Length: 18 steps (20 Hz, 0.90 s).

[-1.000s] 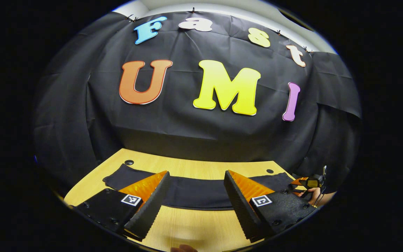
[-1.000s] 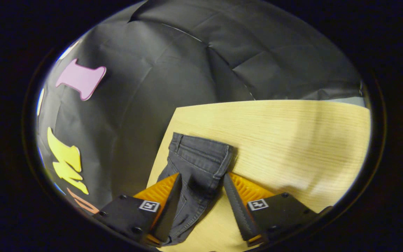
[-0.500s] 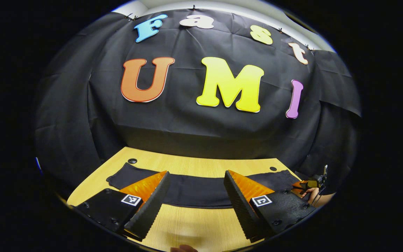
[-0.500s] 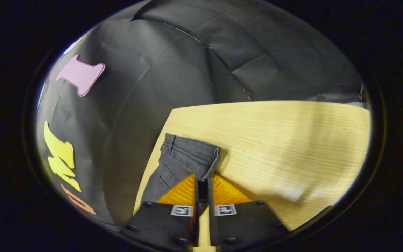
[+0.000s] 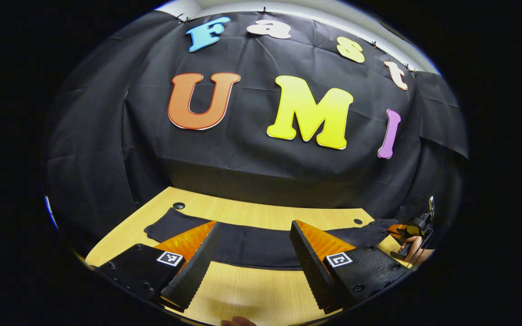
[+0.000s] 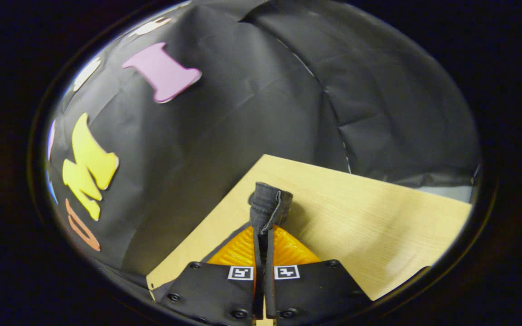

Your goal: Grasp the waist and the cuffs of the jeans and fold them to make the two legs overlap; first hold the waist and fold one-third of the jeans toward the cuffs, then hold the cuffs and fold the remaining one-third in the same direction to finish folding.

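Right gripper (image 6: pixel 262 235) clamps the jeans' waist (image 6: pixel 268 206); the jeans (image 5: pixel 261 244) apparently stretch crosswise before the spread-apart left gripper (image 5: pixel 252 258).

**Dark denim on pale wood**

Charcoal-black jeans (image 5: pixel 252 244) with faint tonal stitching lie across a light yellow wood-grain table (image 5: pixel 261 294), which carries two small black round holes. Plain black cloth (image 6: pixel 252 104) hangs behind; black-and-white square markers sit on each gripper.
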Each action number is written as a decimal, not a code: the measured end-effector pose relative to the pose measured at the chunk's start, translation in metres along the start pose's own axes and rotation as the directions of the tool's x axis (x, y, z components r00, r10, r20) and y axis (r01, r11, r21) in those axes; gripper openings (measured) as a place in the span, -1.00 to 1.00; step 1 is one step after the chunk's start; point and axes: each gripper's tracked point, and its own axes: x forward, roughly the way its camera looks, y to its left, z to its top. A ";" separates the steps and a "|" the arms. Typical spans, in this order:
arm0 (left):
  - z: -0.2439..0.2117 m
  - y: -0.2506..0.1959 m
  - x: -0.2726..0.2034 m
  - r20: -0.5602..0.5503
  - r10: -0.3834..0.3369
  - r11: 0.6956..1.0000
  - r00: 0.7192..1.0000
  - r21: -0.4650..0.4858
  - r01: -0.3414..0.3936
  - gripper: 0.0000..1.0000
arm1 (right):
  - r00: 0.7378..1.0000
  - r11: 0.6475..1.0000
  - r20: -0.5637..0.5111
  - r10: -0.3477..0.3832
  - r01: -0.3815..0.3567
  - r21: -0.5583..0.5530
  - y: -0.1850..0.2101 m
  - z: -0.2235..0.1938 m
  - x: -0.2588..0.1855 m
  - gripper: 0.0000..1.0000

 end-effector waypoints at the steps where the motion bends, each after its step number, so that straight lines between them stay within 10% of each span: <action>1: 0.001 0.005 -0.002 0.005 0.009 1.000 1.000 -0.010 -0.009 0.97 | 1.000 0.999 0.003 0.029 -0.029 -0.036 0.020 0.002 -0.006 -0.95; 9: 0.006 0.051 -0.030 0.032 0.088 0.994 0.996 -0.066 -0.085 0.97 | 0.965 0.900 -0.021 0.262 -0.252 -0.356 0.187 -0.035 -0.045 -0.96; 18: -0.002 0.118 -0.077 0.010 0.236 0.966 0.972 -0.107 -0.233 0.97 | 0.891 0.764 -0.289 0.350 -0.450 -0.463 0.271 -0.231 -0.060 -0.96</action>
